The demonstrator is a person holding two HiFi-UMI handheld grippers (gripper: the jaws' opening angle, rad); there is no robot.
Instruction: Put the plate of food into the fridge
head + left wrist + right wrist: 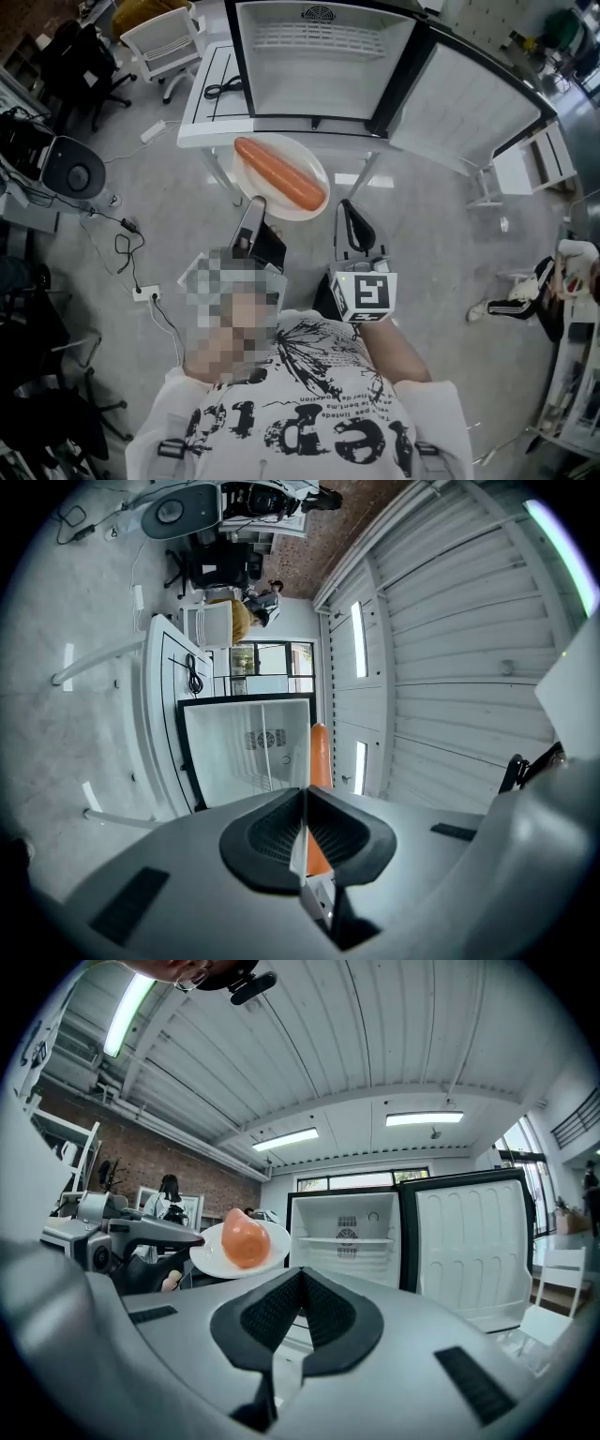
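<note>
Hand-held grippers, two. Left hand-held gripper: jaws clamped on the near rim of the plate, whose edge shows as a thin white sliver between the pads in the left gripper view. It is held by the rim, I judge, so the plate rides level and can enter the fridge ahead of the jaws. Right hand-held gripper: jaws together with nothing between them, carried beside the left one and just short of the plate without touching it. It looks idle, since the door already stands open and there is nothing for it to hold. Plate, one: white, held in the air in front of the bench edge and before the fridge mouth, not yet inside. Piece of food, one: orange, sausage-shaped, lying diagonally across the plate's middle, which probably keeps it from rolling off as the plate is carried. Bench, one: white, carrying the fridge at a height the plate can reach straight on. Cable, one: black, coiled on the bare left part of the bench, beside the fridge and apart from the plate's likely path. Fridge, one: small, with a white cavity in which no contents show. Fridge door, one: swung wide to the right, leaving the opening free. Wire shelf, one: high in the cavity, so the space beneath it seems the likely place for the plate. Chair, one: white, beyond the bench on the left.
</note>
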